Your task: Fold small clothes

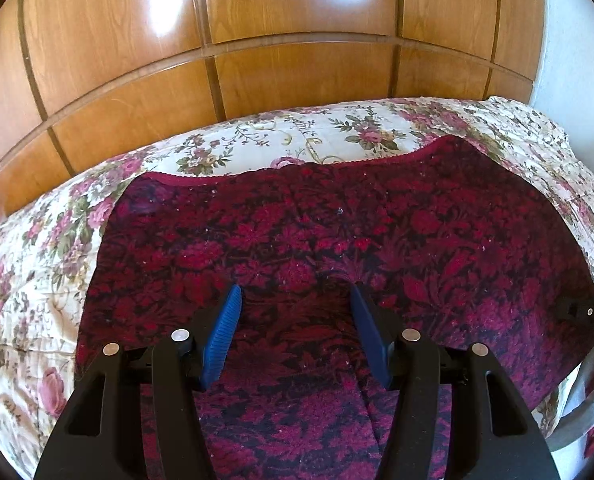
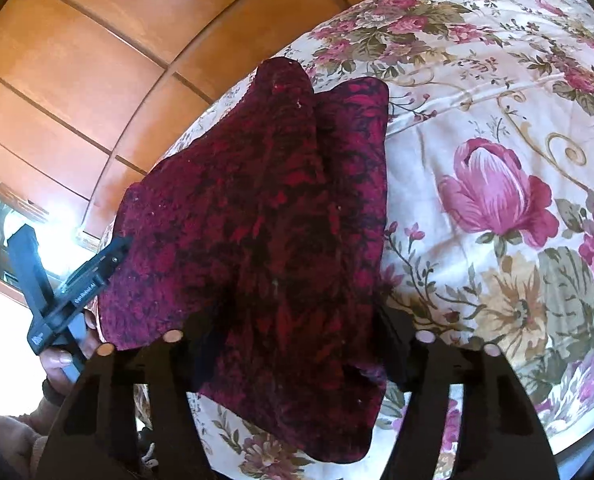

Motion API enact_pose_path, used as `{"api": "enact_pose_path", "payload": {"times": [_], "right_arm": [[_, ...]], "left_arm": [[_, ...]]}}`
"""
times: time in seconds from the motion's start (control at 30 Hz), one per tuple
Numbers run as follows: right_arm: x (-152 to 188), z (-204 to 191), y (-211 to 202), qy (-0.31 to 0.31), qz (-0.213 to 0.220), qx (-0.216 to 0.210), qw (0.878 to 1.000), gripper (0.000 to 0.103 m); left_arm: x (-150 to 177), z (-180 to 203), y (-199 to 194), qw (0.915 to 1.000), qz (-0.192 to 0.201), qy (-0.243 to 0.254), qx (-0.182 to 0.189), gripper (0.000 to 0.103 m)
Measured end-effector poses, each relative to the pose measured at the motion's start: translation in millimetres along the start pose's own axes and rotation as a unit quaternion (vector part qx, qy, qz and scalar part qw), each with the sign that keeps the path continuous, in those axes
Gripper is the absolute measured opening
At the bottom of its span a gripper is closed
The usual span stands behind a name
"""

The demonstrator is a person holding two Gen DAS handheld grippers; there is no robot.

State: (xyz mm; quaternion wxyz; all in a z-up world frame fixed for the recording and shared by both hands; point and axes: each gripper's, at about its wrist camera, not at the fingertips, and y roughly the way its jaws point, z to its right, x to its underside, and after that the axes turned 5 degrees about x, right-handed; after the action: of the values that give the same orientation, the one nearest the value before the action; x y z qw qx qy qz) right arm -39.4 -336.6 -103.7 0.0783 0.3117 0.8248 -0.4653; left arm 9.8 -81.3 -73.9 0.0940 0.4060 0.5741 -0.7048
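Note:
A dark red and black floral knit garment (image 1: 337, 240) lies spread flat on the bed. My left gripper (image 1: 296, 296) hovers over its near part, blue pads (image 1: 225, 332) wide apart, nothing between them. In the right wrist view the same garment (image 2: 265, 220) drapes over my right gripper (image 2: 285, 320) and hides both fingertips; cloth lies between the fingers, but whether they pinch it cannot be seen. The left gripper's black body (image 2: 73, 284) shows at the garment's left edge. The right gripper's black part (image 1: 581, 312) shows at the garment's right edge.
The bed carries a cream quilt with pink roses (image 1: 37, 280), also large in the right wrist view (image 2: 497, 200). A glossy wooden wardrobe (image 1: 257, 40) stands close behind the bed. A white wall (image 1: 577, 60) is at the right. A hand (image 2: 61, 364) holds the left gripper.

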Motion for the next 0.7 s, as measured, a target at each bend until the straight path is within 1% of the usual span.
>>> {"api": "enact_pose_path", "payload": {"times": [0.03,0.13,0.23,0.27,0.3,0.33,0.37,0.4,0.47,0.53,0.6,0.63,0.67,0.7], "right_arm": [[-1,-1,-2,0.0,0.001,0.0,1.0,0.049],[-4,-15,-16,-0.005,0.017,-0.002,1.0,0.038],[-8,-32,-29,-0.021,0.026,0.003,0.999,0.035],[-11,-41,-32,-0.03,0.03,0.007,0.999,0.035],[-13,-49,-36,-0.037,0.034,0.009,0.999,0.033],[-15,-58,-40,-0.042,0.04,0.007,0.998,0.032],[-18,-68,-45,-0.051,0.046,0.006,0.998,0.032],[-19,-77,-47,-0.059,0.05,0.009,0.997,0.032],[-24,-97,-53,-0.08,0.059,0.01,0.995,0.031],[-29,-117,-54,-0.096,0.065,0.009,0.993,0.03],[-33,-140,-54,-0.118,0.07,0.001,0.991,0.029],[-34,-151,-52,-0.128,0.071,-0.004,0.989,0.029],[-36,-169,-50,-0.147,0.071,-0.011,0.986,0.029],[-37,-182,-46,-0.16,0.07,-0.015,0.984,0.028]], "left_arm": [[0,-1,0,1.0,0.0,-0.002,0.002,0.055],[-1,-6,1,0.9998,0.002,-0.01,0.014,0.055],[0,-15,0,0.9989,0.004,-0.027,0.039,0.055],[0,-20,-3,0.9982,0.005,-0.033,0.049,0.049],[-1,-24,-6,0.9976,0.007,-0.041,0.056,0.046],[-1,-33,-12,0.9956,0.011,-0.056,0.075,0.041],[0,-43,-19,0.993,0.013,-0.072,0.092,0.037],[0,-49,-23,0.9914,0.015,-0.083,0.1,0.037],[5,-74,-37,0.9861,0.025,-0.12,0.112,0.037],[11,-95,-46,0.9824,0.028,-0.145,0.115,0.037],[19,-111,-44,0.98,0.019,-0.158,0.12,0.037],[23,-118,-39,0.9782,0.007,-0.166,0.125,0.035],[27,-123,-34,0.9766,-0.002,-0.173,0.127,0.03],[31,-125,-29,0.9757,-0.005,-0.175,0.131,0.03]]}}
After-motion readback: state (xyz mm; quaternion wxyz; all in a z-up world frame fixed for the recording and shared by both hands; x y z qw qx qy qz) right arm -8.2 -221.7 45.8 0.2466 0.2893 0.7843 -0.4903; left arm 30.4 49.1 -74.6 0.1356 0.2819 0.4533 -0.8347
